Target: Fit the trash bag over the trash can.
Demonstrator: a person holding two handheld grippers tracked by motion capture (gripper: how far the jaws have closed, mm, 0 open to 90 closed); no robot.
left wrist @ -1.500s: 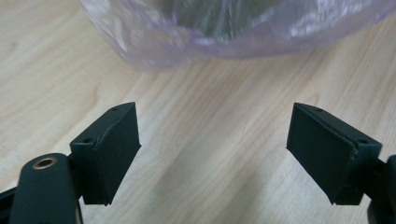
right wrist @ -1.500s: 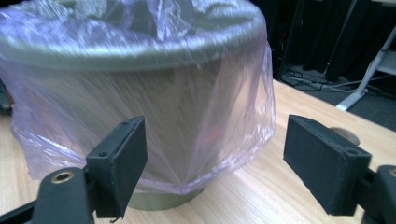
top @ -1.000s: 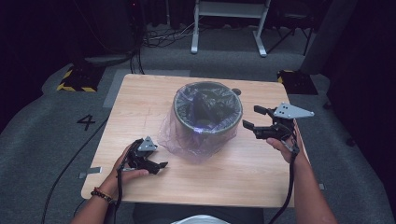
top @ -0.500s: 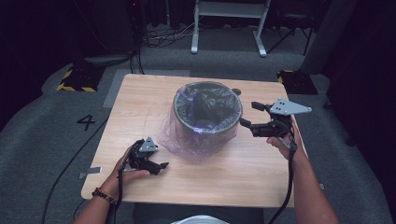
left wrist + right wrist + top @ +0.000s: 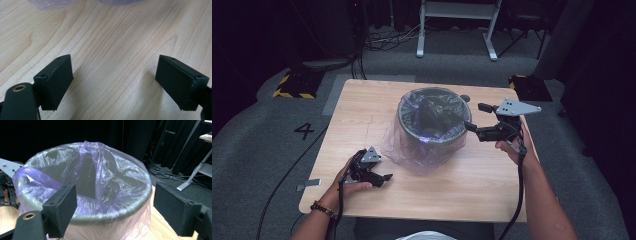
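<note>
From above, the bin (image 5: 434, 122) stands upright mid-tabletop (image 5: 362, 110), mouth up, purple bag (image 5: 412, 150) draped over its rim. Left gripper (image 5: 113, 82): fingers spread over bare wood. Right gripper (image 5: 112, 205): fingers, just opening, spread before the rim, pinching nothing.

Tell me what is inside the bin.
A purple plastic bag lines the bin, draped over its rim. Folds of the bag hide the bottom, so any contents cannot be seen.

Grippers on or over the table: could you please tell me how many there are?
2. The left gripper rests low on the table near its front left; the right gripper is held up beside the bin.
</note>
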